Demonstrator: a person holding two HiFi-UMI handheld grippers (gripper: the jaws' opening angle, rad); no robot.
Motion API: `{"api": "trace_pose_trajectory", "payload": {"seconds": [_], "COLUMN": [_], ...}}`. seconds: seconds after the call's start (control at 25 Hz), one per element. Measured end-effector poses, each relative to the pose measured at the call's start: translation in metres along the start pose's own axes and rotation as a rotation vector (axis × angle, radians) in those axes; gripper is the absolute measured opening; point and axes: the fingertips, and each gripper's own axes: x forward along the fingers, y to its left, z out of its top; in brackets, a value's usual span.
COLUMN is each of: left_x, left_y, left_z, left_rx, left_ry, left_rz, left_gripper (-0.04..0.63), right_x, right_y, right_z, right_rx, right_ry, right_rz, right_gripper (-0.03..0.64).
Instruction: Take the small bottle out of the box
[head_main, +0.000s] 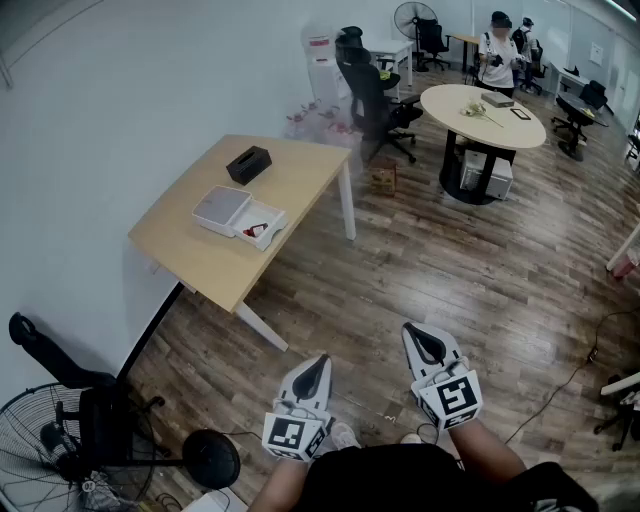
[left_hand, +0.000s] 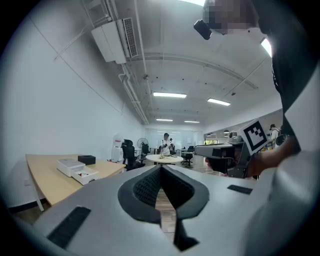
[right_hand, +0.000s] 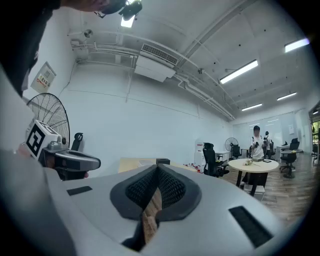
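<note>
A white box (head_main: 222, 208) lies on the light wooden table (head_main: 300, 175) at the upper left, far from me. Its shallow tray part (head_main: 264, 222) stands open beside it, and inside lies a small item with red on it (head_main: 255, 230), too small to make out as the bottle. The same box (left_hand: 70, 165) shows at the left of the left gripper view. Both grippers hang low over the wooden floor near my body: the left gripper (head_main: 321, 359) and right gripper (head_main: 412, 330) are shut and hold nothing. In their own views the left gripper (left_hand: 161, 168) and right gripper (right_hand: 158, 167) have jaws meeting at the tips.
A black box (head_main: 248, 163) sits at the table's far end. Beyond are an office chair (head_main: 375, 100), a small carton (head_main: 383, 177) on the floor, a round table (head_main: 480, 110) and a standing person (head_main: 497, 60). A floor fan (head_main: 50, 440) is at my lower left.
</note>
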Motion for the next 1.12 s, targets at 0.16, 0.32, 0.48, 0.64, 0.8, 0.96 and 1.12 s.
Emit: {"api": "trace_pose_trajectory", "payload": {"seconds": [0.16, 0.32, 0.48, 0.64, 0.8, 0.96, 1.12], "left_x": [-0.003, -0.009, -0.012, -0.016, -0.023, -0.033, -0.037], "left_y": [-0.001, 0.011, 0.024, 0.051, 0.084, 0.112, 0.138], "left_z": [0.001, -0.001, -0.001, -0.004, -0.009, -0.015, -0.017], "left_rx": [0.014, 0.017, 0.016, 0.013, 0.009, 0.000, -0.005], "left_ry": [0.011, 0.016, 0.011, 0.020, 0.025, 0.029, 0.024], "left_rz": [-0.008, 0.011, 0.009, 0.012, 0.018, 0.021, 0.035], "left_gripper": [0.015, 0.015, 0.015, 0.015, 0.015, 0.015, 0.015], "right_x": [0.001, 0.005, 0.019, 0.046, 0.072, 0.094, 0.115], "right_y": [0.006, 0.013, 0.020, 0.038, 0.052, 0.073, 0.088], "right_z": [-0.012, -0.016, -0.018, -0.020, -0.016, -0.013, -0.014], "right_rx": [0.010, 0.021, 0.026, 0.026, 0.011, -0.009, -0.028], "right_ry": [0.021, 0.034, 0.034, 0.030, 0.017, 0.026, 0.035], "right_rz": [0.031, 0.055, 0.056, 0.081, 0.058, 0.067, 0.082], "right_gripper": [0.012, 0.012, 0.031, 0.335, 0.537, 0.585, 0.586]}}
